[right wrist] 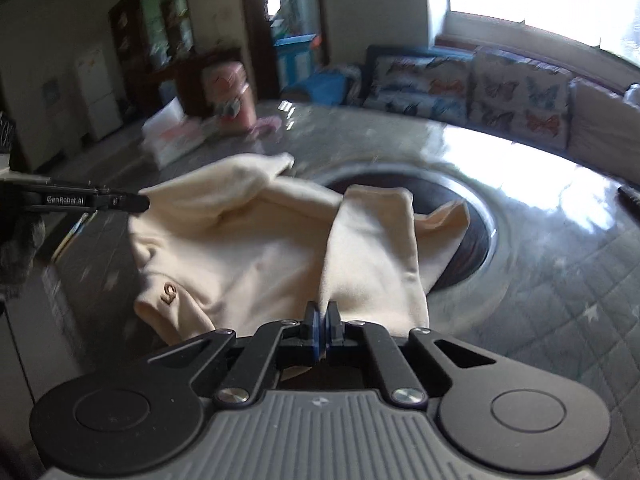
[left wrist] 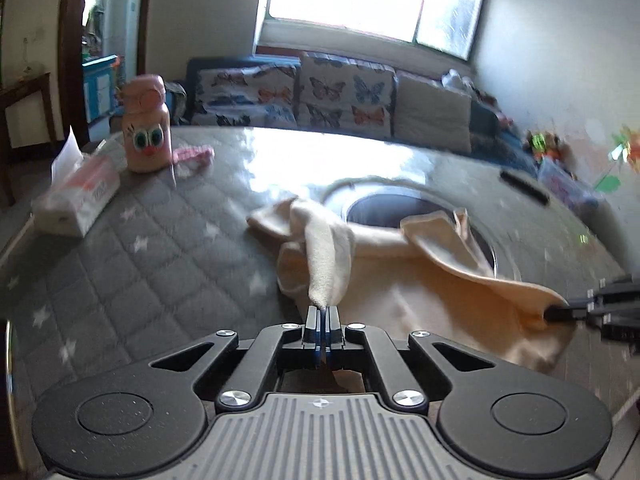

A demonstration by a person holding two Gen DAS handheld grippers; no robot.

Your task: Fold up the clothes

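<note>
While the cream garment (left wrist: 420, 280) lies rumpled on the quilted grey worktop (left wrist: 140, 248), partly over a round dark opening (left wrist: 384, 208), both tongs grip it from the near side. The left tongs (left wrist: 322, 312) are pressed together on a raised fold; the right tongs (right wrist: 321, 312) pinch another edge. Only the left view shows the pink bottle (left wrist: 146, 124) and tissue pack (left wrist: 80, 196) sharply; only the right view shows a small logo (right wrist: 170, 292) on the fabric.
</note>
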